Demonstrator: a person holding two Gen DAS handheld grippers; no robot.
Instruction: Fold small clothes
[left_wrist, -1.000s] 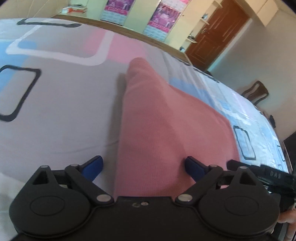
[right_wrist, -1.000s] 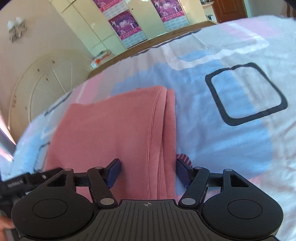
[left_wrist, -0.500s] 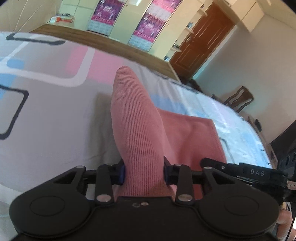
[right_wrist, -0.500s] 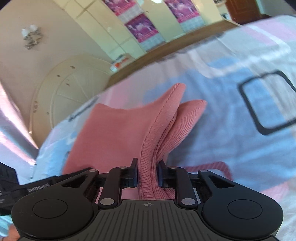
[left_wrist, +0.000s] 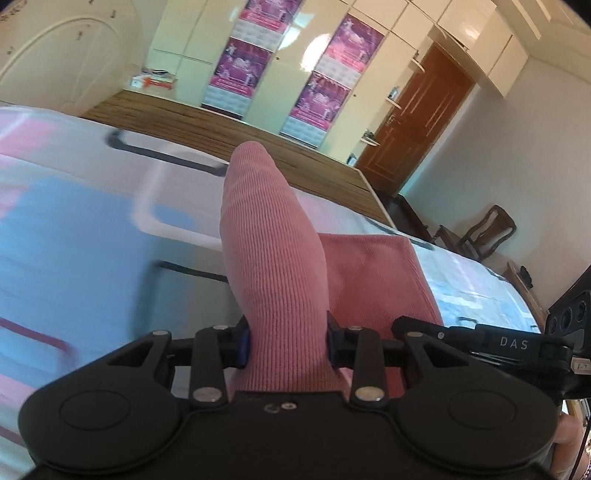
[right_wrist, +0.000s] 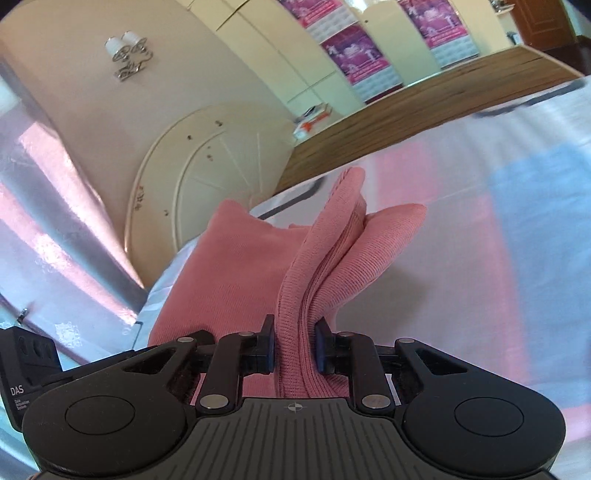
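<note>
Left wrist view: bedsheet (left_wrist: 92, 266); left gripper (left_wrist: 287, 341), jaws clamped on pink knit garment (left_wrist: 271, 258), edge raised above the sheet. Right wrist view: right gripper (right_wrist: 294, 349), jaws pinching the garment's bunched folds, also above the sheet.

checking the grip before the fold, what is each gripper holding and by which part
Both hold the pink knit garment. The left gripper pinches a bunched fold at one near edge; the right gripper pinches the layered, seamed edge at the other.
</note>
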